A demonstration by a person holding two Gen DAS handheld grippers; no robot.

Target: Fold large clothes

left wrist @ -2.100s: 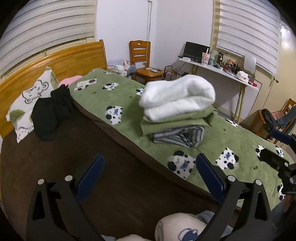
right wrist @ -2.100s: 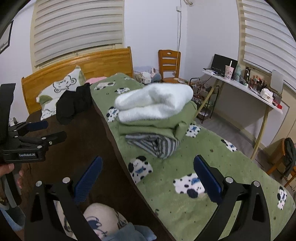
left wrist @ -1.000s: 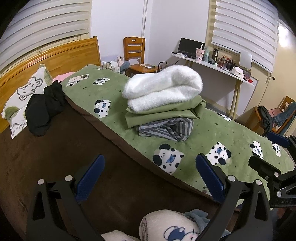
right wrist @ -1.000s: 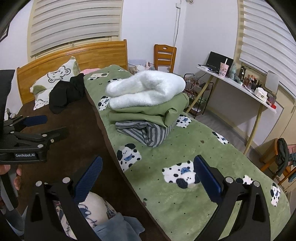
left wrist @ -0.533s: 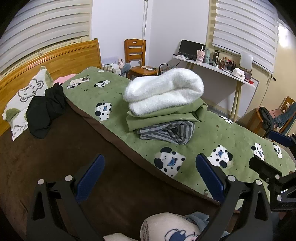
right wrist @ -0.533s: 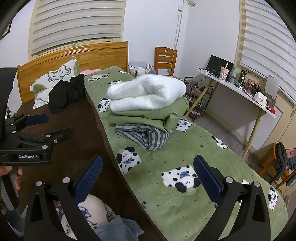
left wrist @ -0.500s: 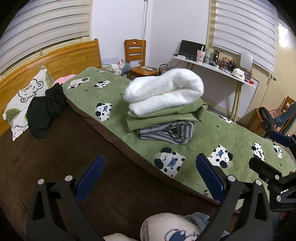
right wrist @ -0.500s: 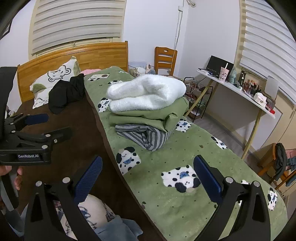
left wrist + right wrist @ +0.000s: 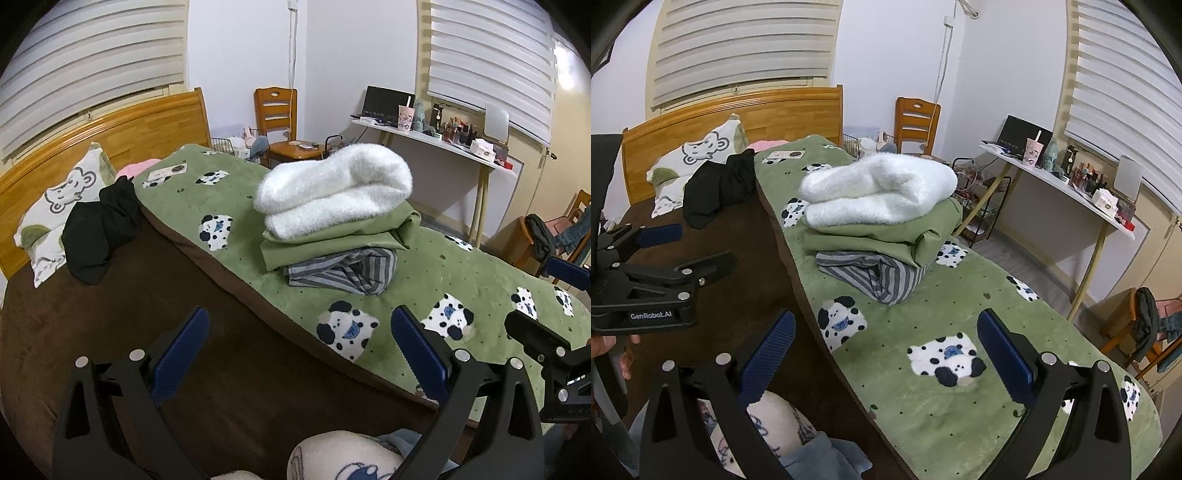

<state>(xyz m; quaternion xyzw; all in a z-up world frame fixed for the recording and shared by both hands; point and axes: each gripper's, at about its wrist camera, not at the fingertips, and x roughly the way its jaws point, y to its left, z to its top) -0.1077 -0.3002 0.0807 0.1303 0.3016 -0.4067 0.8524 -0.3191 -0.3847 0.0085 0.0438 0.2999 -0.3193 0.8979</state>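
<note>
A wooden chair [image 9: 277,122] stood by the wall, near a white counter [image 9: 436,144] with a laptop [image 9: 382,105] and a pink cup [image 9: 404,117].

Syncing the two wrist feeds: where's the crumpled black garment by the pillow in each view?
Left wrist: crumpled black garment at left of frame, on the brown bedspread, against the bear-print pillow.
Right wrist: same garment upper left, right of the pillow.
Shared landmark: the fluffy white folded blanket topping the folded stack.
</note>
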